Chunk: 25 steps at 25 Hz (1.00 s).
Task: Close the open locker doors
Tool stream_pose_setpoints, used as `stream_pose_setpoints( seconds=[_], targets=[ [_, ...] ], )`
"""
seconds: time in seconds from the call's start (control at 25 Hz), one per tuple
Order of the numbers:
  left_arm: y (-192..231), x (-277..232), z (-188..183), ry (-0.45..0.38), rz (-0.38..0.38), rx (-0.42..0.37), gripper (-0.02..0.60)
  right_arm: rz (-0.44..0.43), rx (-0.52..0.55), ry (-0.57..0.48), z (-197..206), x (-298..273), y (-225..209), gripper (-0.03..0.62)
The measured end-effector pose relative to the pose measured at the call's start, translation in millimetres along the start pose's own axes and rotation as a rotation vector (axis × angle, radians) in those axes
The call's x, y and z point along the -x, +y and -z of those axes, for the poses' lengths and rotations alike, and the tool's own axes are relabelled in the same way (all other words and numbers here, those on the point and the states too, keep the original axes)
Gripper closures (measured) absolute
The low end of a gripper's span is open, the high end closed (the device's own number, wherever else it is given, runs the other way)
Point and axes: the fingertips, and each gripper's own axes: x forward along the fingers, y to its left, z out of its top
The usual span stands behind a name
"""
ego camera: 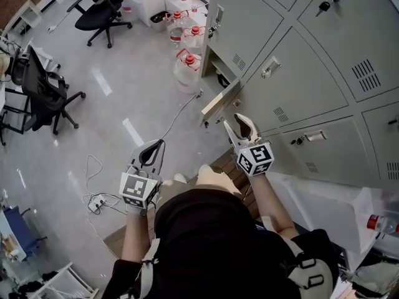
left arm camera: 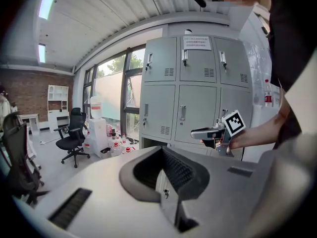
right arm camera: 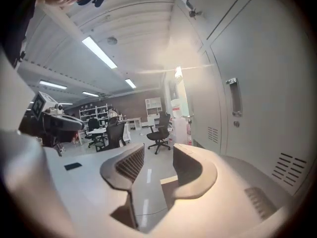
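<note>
The grey locker bank fills the right of the head view. One bottom-row door stands swung out from its dark compartment, its tan edge facing me. My right gripper is open just below that door's free edge, nothing between its jaws. In the right gripper view the gripper frames the tan door edge, with a closed locker door on the right. My left gripper hangs open over the floor, left of the door. The left gripper frames the open door, and that view also shows the right gripper.
Water jugs stand on the floor beside the open locker. Two office chairs sit further left. A cable and power strip lie by my left side. A white plastic sheet covers things at lower right.
</note>
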Motion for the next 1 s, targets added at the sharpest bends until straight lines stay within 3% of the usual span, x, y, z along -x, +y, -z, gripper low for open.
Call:
stream_pose_setpoints(
  seconds=[0.28,0.48,0.68,1.0],
  targets=[
    [-3.5,-28.4,14.7,0.021,-0.055,0.037,0.574,-0.110,-0.007,0.140,63.8,-34.2,-7.4,0.404],
    [5.0,-48.1,29.7,0.027,-0.053,0.044,0.574,-0.137,-0.019,0.196,97.9,-57.3,-12.9,0.399],
    [29.4,-73.1,46.1,0.020,-0.018,0.033,0.574,-0.123,-0.039,0.235,130.0,-86.3,-20.8,0.396],
    [74.1,-104.1,77.3,0.023,0.087,0.014,0.574,-0.029,-0.034,0.276,171.6,-122.2,-33.1,0.393]
  ],
)
